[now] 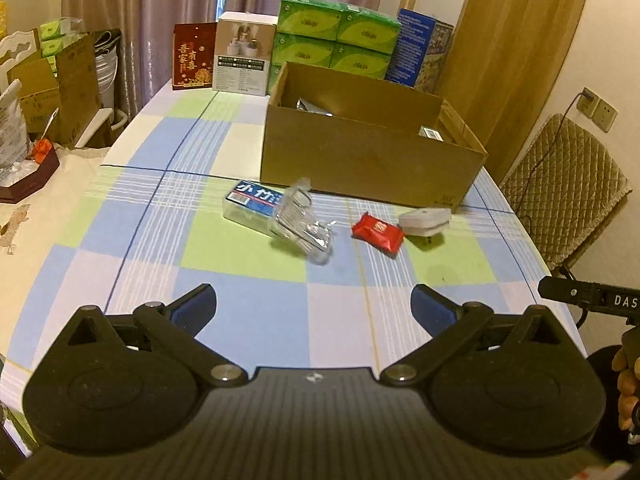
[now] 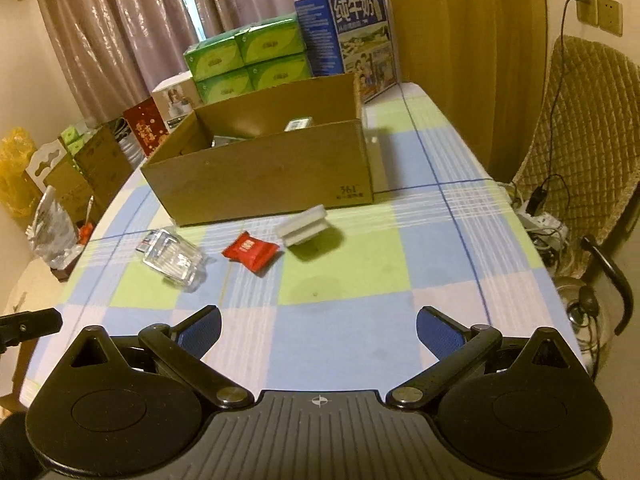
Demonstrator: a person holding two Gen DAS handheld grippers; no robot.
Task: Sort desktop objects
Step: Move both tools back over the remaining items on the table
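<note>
Both jaws wide, empty: left gripper (image 1: 312, 308), right gripper (image 2: 319, 330); crinkly clear packet (image 1: 302, 224) likely slips; red sachet (image 2: 251, 249) nearby gets nudged.

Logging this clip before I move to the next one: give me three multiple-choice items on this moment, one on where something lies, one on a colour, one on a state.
1. Where is the red packet?
A. Inside the cardboard box
B. On the tablecloth between the clear plastic case and the white adapter
C. Held in the left gripper

2. What colour are the stacked tissue packs behind the cardboard box?
A. Green
B. Orange
C. Black

3. What state is the right gripper in?
A. Shut on the red packet
B. Shut and empty
C. Open and empty

Answers:
1 B: it lies flat on the checked tablecloth, with the clear plastic case on one side and the white adapter on the other.
2 A: the wrappers are bright green in both views.
3 C: its blue pads stand wide apart with only tablecloth between them.
</note>
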